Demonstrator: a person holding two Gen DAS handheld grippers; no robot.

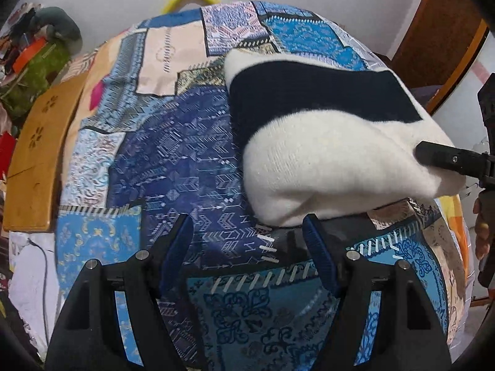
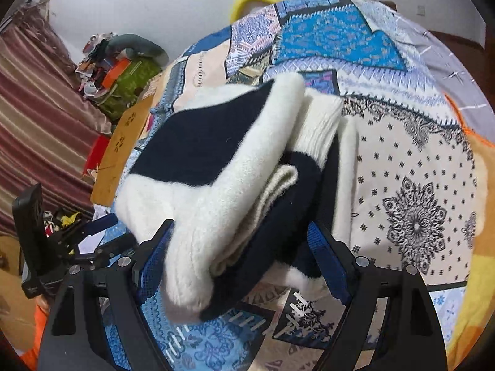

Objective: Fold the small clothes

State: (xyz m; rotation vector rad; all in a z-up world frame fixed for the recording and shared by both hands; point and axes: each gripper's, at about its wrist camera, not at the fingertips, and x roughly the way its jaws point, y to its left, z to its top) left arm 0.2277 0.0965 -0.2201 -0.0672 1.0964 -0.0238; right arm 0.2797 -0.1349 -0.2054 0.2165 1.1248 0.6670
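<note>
Beside sweater point(image 1: 324, 142) — wooden board point(image 1: 40, 160), clutter pile point(image 1: 34, 52).

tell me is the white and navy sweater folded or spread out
Folded: the sweater lies as a compact bundle on the bedspread, its stacked layers showing at the open edge.

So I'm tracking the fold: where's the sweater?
The sweater lies folded on the quilt, right of centre in the left view, between the right gripper's fingers.

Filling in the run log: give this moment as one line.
item: folded white-and-navy sweater on patchwork bedspread | left gripper: open, beside sweater | right gripper: open, straddling sweater edge
</note>
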